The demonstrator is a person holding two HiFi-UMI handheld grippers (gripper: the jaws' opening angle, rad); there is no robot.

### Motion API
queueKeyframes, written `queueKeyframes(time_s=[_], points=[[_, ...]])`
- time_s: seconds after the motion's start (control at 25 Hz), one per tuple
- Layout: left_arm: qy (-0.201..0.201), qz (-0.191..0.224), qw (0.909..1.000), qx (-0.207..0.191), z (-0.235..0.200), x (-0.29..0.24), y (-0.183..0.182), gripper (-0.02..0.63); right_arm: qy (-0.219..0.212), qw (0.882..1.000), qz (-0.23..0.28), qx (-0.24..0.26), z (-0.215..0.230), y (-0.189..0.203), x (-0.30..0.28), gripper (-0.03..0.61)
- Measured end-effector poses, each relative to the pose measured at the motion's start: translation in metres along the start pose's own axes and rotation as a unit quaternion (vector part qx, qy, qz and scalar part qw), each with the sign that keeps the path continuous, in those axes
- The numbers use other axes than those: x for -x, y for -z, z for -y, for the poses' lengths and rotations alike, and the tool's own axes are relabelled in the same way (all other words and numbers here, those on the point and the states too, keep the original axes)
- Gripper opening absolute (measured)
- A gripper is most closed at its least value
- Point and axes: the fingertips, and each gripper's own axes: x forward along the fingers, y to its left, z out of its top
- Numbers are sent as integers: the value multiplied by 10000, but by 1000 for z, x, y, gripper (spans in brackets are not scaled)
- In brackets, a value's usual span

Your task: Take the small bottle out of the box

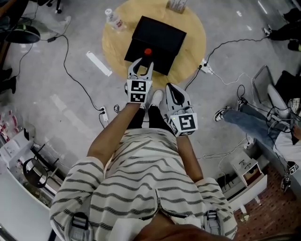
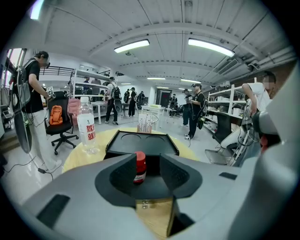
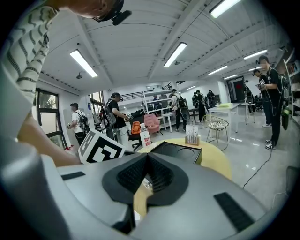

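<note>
A small bottle with a red cap (image 1: pixel 147 52) stands upright on the near part of the black box (image 1: pixel 162 35), which rests on the round wooden table (image 1: pixel 193 28). My left gripper (image 1: pixel 142 63) reaches over the table's near edge, open, with its tips just short of the bottle. In the left gripper view the bottle (image 2: pixel 139 168) shows between the wide jaws of that gripper (image 2: pixel 144 161), nearer the left pad, and neither pad presses on it. My right gripper (image 1: pixel 173 92) hangs back over the floor beside the left one; its jaws meet, so the right gripper (image 3: pixel 147 158) is shut and empty.
A clear water bottle (image 1: pixel 113 19) stands on the table's far left and a small rack of tubes (image 1: pixel 176 4) at its far edge. Cables and a power strip (image 1: pixel 207 69) lie on the floor around the table. People and chairs stand further off.
</note>
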Motion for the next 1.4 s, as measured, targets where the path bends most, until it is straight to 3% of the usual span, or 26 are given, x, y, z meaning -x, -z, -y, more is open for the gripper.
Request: queueKeyframes(time_s=[0.88, 1.4], points=[[-96, -248, 9996, 94, -22, -50, 17, 172, 230, 9996, -94, -151, 10, 13, 0, 18], [-114, -369, 9992, -107, -27, -70, 27, 172, 301, 9994, -145, -116, 9, 17, 7, 18]])
